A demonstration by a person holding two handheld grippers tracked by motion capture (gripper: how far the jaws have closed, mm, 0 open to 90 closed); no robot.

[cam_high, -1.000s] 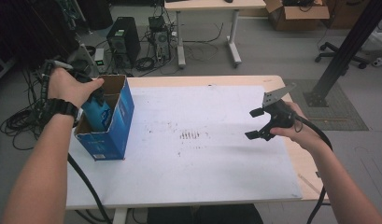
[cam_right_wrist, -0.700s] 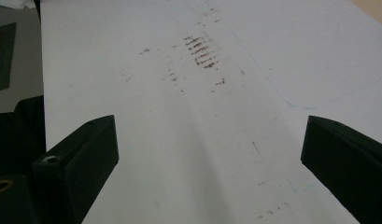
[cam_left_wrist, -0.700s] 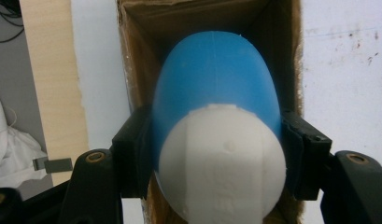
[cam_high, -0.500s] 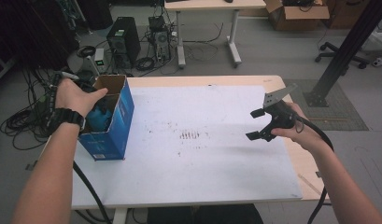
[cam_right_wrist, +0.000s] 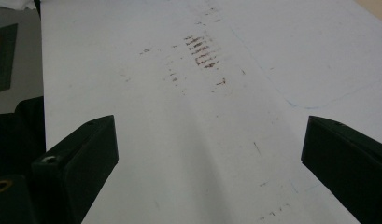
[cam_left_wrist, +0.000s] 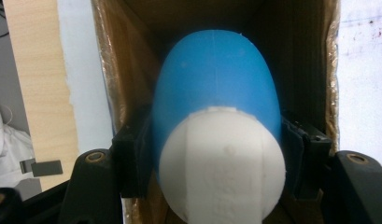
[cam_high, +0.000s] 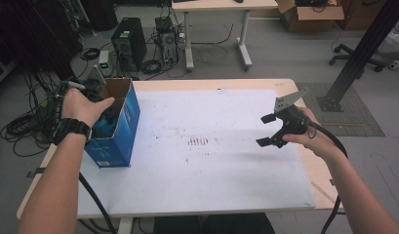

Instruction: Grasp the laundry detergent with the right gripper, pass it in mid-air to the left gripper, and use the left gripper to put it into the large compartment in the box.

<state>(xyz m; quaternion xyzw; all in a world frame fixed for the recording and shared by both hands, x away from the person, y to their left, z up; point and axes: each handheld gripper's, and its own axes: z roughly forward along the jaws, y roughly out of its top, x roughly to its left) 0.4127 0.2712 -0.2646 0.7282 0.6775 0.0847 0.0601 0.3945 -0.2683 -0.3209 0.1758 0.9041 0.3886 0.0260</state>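
A blue cardboard box [cam_high: 120,134] stands open-topped at the table's left edge. My left gripper [cam_left_wrist: 212,137] reaches down into it, shut on a rounded blue item [cam_left_wrist: 212,79] with a white end [cam_left_wrist: 221,163]. The pads press on both of the item's sides, with the brown box walls [cam_left_wrist: 125,93] close around them. In the high view the person's left hand [cam_high: 82,106] covers that gripper at the box mouth, with a bit of blue [cam_high: 108,123] beside it. My right gripper [cam_high: 264,130] hovers over the table's right part, open and holding nothing [cam_right_wrist: 209,149].
A white sheet [cam_high: 211,165] covers the wooden table and has brown smudges [cam_high: 198,141] at its middle. Cables, computer towers [cam_high: 129,46] and another table [cam_high: 216,9] lie on the floor beyond. A black post [cam_high: 363,48] stands at the right.
My left hand has sunk lower into the blue box with the blue item. The right gripper has stayed where it was.
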